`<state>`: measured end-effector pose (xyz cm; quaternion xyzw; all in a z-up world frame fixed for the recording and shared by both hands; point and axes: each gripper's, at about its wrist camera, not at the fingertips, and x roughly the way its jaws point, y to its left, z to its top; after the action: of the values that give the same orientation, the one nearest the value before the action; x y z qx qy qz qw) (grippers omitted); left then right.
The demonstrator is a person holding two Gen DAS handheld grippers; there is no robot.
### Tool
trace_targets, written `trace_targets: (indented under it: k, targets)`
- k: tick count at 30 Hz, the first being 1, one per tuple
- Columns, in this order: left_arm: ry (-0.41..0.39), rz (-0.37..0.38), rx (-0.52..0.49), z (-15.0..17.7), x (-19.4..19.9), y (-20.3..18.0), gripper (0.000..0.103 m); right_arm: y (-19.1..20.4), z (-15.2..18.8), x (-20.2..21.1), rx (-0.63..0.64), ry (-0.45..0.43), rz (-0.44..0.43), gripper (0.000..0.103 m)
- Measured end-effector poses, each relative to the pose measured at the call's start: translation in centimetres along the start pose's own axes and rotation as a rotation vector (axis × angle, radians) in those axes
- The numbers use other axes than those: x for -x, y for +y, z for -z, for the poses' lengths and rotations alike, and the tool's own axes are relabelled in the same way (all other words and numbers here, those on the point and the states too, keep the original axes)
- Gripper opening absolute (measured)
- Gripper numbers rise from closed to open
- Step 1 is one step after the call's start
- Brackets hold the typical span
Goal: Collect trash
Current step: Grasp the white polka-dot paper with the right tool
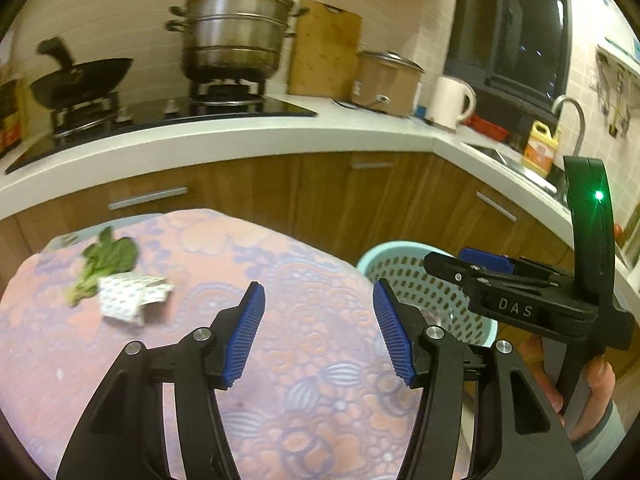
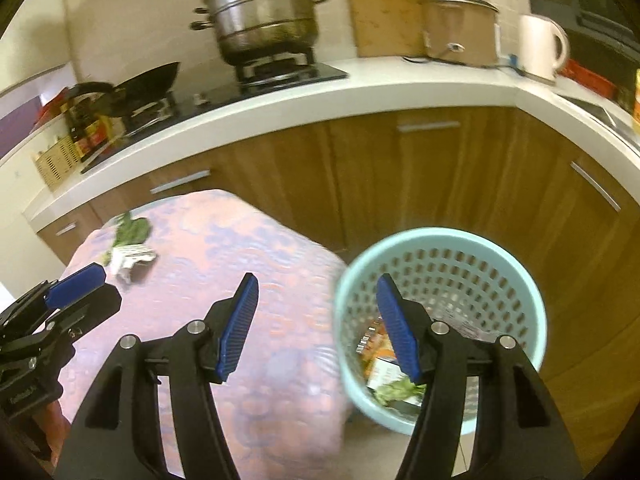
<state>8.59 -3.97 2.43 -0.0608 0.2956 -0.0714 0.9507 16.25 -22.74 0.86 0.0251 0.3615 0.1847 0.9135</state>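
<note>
Left wrist cam: we've got the floral-cloth table point(image 1: 280, 280) w/ the mint basket point(image 2: 440, 248) beside its right edge, some trash already in the bottom. Both grippers, left point(image 1: 318, 332) & right point(image 2: 318, 328), are spread wide, nothing held. Leafy green point(image 1: 108, 260) touching a crumpled wrapper point(image 1: 132, 296) on the far-left cloth.

basket point(image 2: 440, 240) pale teal | tablecloth point(image 1: 280, 272) pink-lilac floral | wrapper point(image 1: 128, 292) white, blue-dotted

Home kitchen: gas stove point(image 1: 224, 96), sink point(image 1: 486, 153).
</note>
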Motion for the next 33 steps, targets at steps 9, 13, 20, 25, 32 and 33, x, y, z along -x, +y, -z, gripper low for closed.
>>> trace_targets:
  k: [9,13,20,25,32,33]
  targets:
    - [-0.05,-0.048,0.106,0.3,3.3,6.8,0.059,6.1,0.1,-0.9,0.066,0.001,-0.076,0.058]
    - [-0.055,-0.073,0.14,1.3,4.4,9.0,0.059,8.8,0.9,-2.0,0.09,0.014,-0.113,0.058]
    - [-0.044,-0.18,0.181,4.7,5.7,12.2,0.059,13.3,3.4,-3.9,0.158,0.056,-0.13,0.058]
    - [-0.016,-0.222,0.184,5.6,5.9,14.4,0.06,15.3,4.0,-4.7,0.19,0.057,-0.124,0.058]
    - [0.048,-0.263,0.143,4.0,5.1,18.3,0.062,16.9,4.4,-5.6,0.244,0.054,-0.12,0.058]
    - [0.044,-0.26,0.154,3.6,5.0,18.9,0.062,17.2,4.4,-5.7,0.25,0.057,-0.125,0.058]
